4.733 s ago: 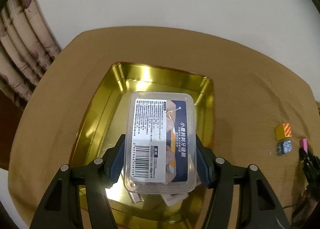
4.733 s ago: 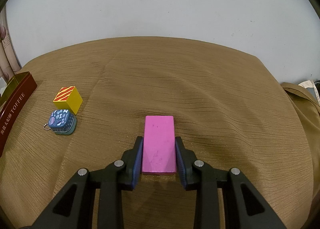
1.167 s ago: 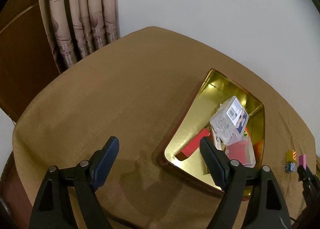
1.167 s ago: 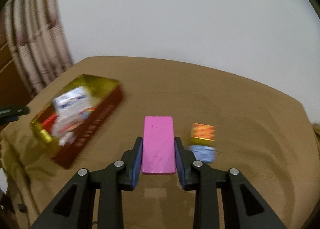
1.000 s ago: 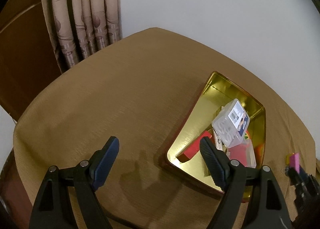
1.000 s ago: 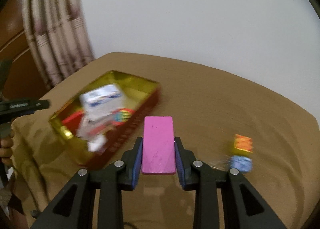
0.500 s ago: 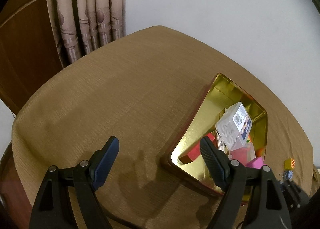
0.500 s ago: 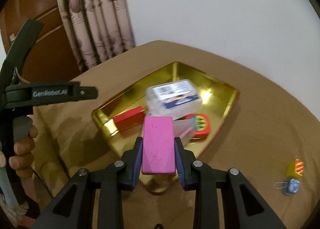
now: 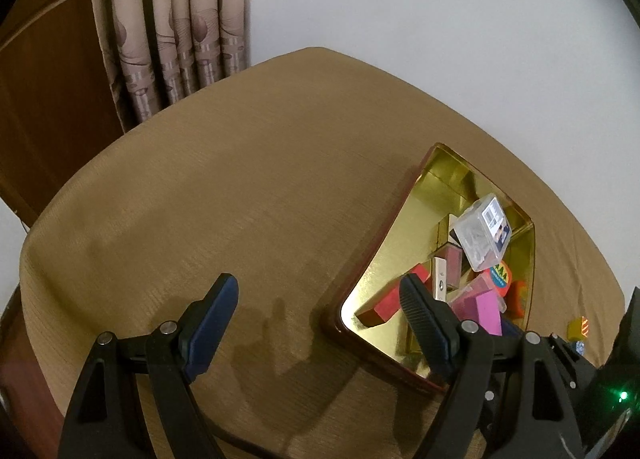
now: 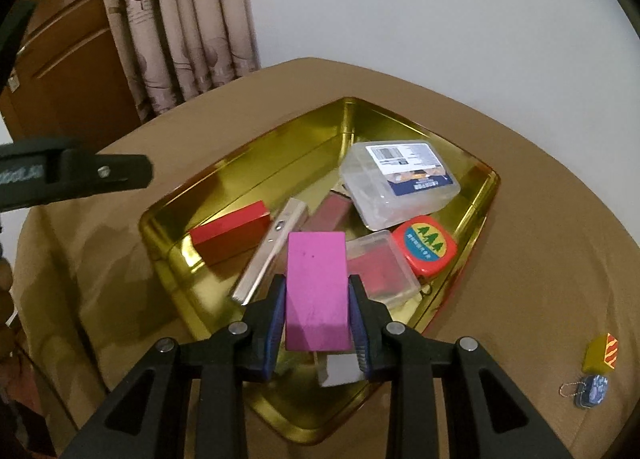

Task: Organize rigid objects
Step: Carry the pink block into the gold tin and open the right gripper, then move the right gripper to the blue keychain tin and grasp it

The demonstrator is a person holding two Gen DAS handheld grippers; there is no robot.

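My right gripper [image 10: 317,309] is shut on a pink block [image 10: 316,287] and holds it over the near part of the gold tin tray [image 10: 256,163]. The tray holds a clear plastic box [image 10: 400,183], a red block [image 10: 230,233], a silver bar [image 10: 270,251], a red tape measure [image 10: 426,245] and a small clear case [image 10: 382,267]. My left gripper [image 9: 320,315] is open and empty above the brown cloth, left of the tray [image 9: 440,179]. The pink block [image 9: 488,313] also shows in the left wrist view.
A yellow striped cube [image 10: 600,353] and a blue keychain tin [image 10: 592,391] lie on the cloth right of the tray. Curtains [image 10: 180,27] and a wooden door [image 10: 68,71] stand behind the table's far left edge.
My right gripper carried the pink block leftward from the bare cloth to over the tray. My left gripper let go of the clear box into the tray and drew back to the left.
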